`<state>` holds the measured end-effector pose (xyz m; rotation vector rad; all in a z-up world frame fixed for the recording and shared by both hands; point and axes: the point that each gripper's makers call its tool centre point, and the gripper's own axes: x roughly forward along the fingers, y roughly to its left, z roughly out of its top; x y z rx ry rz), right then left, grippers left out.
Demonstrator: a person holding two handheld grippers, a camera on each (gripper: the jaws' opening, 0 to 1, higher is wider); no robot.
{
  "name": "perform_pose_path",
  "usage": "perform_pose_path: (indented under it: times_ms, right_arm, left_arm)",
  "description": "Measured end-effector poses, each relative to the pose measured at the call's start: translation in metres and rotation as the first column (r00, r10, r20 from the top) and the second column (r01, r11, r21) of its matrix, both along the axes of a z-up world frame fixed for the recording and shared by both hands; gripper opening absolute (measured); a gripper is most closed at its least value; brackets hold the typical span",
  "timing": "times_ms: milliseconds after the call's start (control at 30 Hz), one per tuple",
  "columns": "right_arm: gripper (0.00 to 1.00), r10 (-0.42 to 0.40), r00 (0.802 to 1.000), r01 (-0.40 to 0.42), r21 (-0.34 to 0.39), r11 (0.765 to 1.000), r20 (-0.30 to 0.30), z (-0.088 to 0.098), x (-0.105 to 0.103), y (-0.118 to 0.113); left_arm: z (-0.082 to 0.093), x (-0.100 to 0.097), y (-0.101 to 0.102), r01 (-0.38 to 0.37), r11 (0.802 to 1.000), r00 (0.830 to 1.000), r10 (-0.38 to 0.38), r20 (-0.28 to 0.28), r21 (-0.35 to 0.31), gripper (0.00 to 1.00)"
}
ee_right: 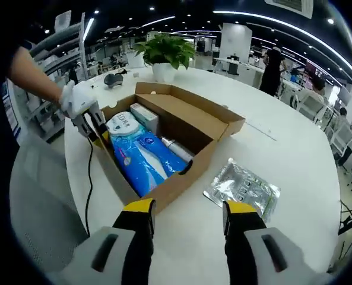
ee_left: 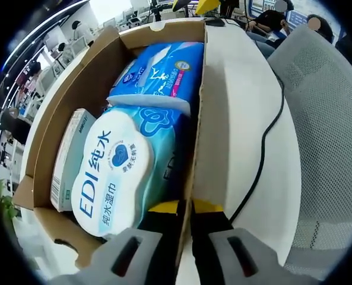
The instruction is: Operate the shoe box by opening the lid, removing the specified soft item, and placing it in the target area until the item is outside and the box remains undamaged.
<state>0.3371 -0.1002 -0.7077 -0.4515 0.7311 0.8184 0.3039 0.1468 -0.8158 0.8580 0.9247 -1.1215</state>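
One cardboard box (ee_right: pixel 164 148) stands open on a round white table (ee_right: pixel 294 178), its lid (ee_right: pixel 190 113) swung back on the far side. Inside it, counted in the left gripper view, lie three soft or boxed items in plain sight: one wet-wipe pack (ee_left: pixel 125 175) with a white lid printed EDI, one blue pack (ee_left: pixel 161 74) beyond it, and one small carton (ee_left: pixel 69 157) standing against the far wall; in the right gripper view a fourth thing, a pale cylinder (ee_right: pixel 177 149), shows beside the blue pack (what it is cannot be told). Outside the box, one silvery foil pouch (ee_right: pixel 242 190) lies flat on the table, near the box's corner but apart from it. One potted plant (ee_right: pixel 164 56) and one dark mouse (ee_right: pixel 113 78) sit at the table's far edge, and one black cable (ee_left: pixel 265 142) runs along the tabletop beside the box. The left gripper (ee_left: pixel 185 208) has its two yellow-tipped jaws closed on the box's near wall, one jaw inside and one outside; the right gripper view shows it at that wall, held from above by a white-gloved hand (ee_right: pixel 76 98) with the forearm reaching in from the left. The right gripper (ee_right: pixel 189 217) hovers over bare table before the box, jaws spread wide and holding nothing.
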Motion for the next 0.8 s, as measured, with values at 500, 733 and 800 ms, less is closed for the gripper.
perform_pose_path:
  times_ms: [500,733,800]
  right_arm:
    - [0.55,0.284,0.958,-0.285,-0.293,0.913,-0.048,0.003,-0.011,0.005]
    - [0.55,0.392,0.914,-0.399,-0.406,0.822,-0.105,0.014,-0.011,0.001]
    - [0.54,0.403,0.907,-0.416,-0.415,0.810,-0.122,0.019,-0.012,0.002]
  left_arm:
    - [0.000,0.000,0.000,-0.003,1.000,1.000,0.003,-0.002,0.000,0.04]
    - [0.000,0.000,0.000,-0.005,1.000,1.000,0.005,0.001,0.000,0.04]
    - [0.000,0.000,-0.001,-0.004,1.000,1.000,0.004,-0.001,0.000,0.04]
